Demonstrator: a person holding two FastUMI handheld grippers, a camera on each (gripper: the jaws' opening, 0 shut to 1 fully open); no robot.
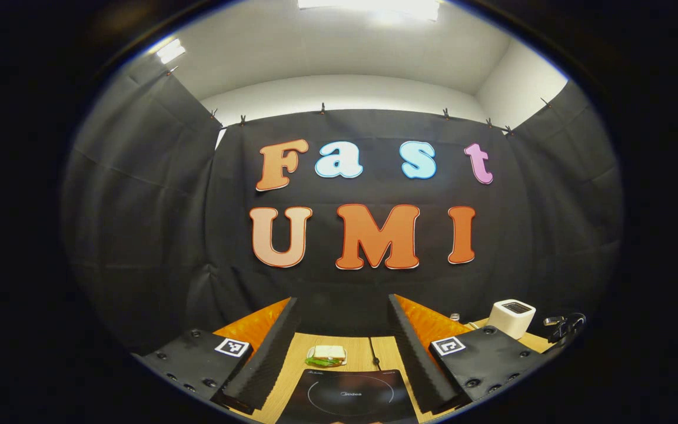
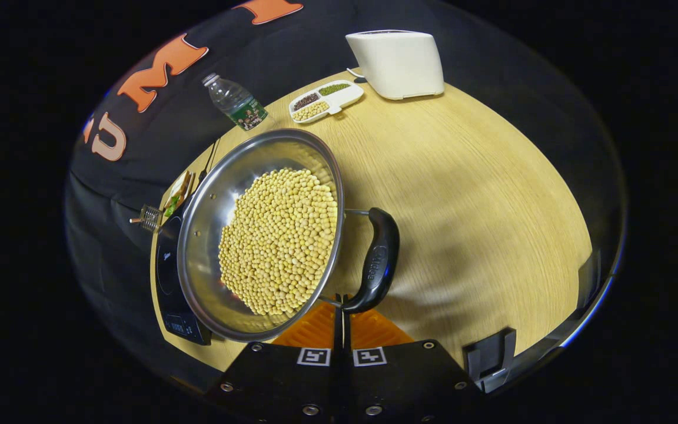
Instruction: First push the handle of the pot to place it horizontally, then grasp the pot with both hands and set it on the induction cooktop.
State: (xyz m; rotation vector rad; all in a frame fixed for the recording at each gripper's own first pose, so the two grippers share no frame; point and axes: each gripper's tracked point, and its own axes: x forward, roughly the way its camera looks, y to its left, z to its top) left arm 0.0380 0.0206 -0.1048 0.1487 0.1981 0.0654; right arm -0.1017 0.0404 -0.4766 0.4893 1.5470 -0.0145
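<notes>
The pot [image 2: 259, 235] of yellow beans [image 2: 280, 241] sits centre-left of frame. The right gripper [image 2: 342, 309], fingers together, touches its black handle [image 2: 377, 259] at lower centre.

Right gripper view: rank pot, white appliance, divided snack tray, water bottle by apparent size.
1. pot, largest, though it is nearest the camera
2. white appliance
3. divided snack tray and water bottle look about alike; both are far off, so no ranking between them.

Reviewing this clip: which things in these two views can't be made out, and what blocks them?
- Right gripper view: most of the induction cooktop is covered by the pot.
- Right gripper view: the right hand-held gripper is shut at the pot's handle; actual contact can't be told.
- Left gripper view: the cooktop's near edge is cut off by the bottom edge.
- Left gripper view: the dark item far right is too small.
</notes>
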